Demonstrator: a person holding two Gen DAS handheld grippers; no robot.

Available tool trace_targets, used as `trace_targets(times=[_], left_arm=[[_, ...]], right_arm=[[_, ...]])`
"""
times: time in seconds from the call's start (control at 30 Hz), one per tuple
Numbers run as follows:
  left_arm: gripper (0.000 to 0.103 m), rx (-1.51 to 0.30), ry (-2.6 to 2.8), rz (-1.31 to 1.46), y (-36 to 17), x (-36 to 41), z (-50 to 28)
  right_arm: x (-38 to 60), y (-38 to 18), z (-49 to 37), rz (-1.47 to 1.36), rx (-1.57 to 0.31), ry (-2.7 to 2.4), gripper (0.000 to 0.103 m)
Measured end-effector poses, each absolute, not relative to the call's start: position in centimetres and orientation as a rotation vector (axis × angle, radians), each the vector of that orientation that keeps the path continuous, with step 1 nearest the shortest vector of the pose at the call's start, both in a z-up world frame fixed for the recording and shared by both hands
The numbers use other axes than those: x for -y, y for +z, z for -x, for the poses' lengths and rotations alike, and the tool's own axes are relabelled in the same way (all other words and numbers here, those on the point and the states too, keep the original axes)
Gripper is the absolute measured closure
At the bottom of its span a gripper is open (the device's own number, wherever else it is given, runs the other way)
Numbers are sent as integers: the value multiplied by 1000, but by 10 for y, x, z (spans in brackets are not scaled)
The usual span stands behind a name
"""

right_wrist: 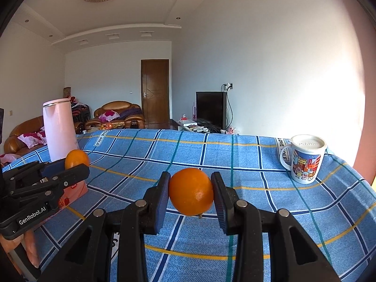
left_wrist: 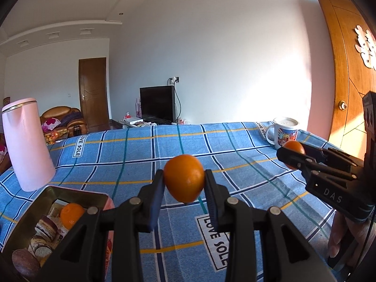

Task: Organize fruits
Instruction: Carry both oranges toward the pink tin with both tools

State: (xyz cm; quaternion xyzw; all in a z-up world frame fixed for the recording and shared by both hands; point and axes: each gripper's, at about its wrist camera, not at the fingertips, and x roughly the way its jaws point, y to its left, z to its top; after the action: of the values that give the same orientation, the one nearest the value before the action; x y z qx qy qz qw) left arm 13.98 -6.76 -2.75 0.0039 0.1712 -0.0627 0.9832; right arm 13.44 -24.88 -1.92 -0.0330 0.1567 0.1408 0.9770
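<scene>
My left gripper [left_wrist: 184, 179] is shut on an orange [left_wrist: 184, 180] and holds it above the blue checked tablecloth [left_wrist: 235, 164]. My right gripper [right_wrist: 190, 191] is shut on a second orange [right_wrist: 190, 191], also above the cloth. Each gripper shows in the other's view: the right one [left_wrist: 290, 155] with its orange [left_wrist: 293, 146] at the right, the left one [right_wrist: 75, 164] with its orange [right_wrist: 76, 158] at the left. An open metal tin [left_wrist: 30, 209] at the lower left holds a third orange [left_wrist: 70, 213] beside pastries.
A tall pink container [left_wrist: 27, 143] stands at the left, behind the tin. A lidded cartoon mug [right_wrist: 305, 159] stands at the far right of the table. A pink packet [right_wrist: 75, 189] lies under the left gripper. The table's far edge lies beyond.
</scene>
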Motion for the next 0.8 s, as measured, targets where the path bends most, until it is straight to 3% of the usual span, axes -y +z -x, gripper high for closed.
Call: trace_targets(times=[0.5,0.8], left_arm=[[68,-331,-125,11,-21,51,-125],[68,-349,-48,42,-16,4,-110]], right_arm=[[223,-17,-126,76,-331,333,66],[175,-4,-133,40,-365,469,66]])
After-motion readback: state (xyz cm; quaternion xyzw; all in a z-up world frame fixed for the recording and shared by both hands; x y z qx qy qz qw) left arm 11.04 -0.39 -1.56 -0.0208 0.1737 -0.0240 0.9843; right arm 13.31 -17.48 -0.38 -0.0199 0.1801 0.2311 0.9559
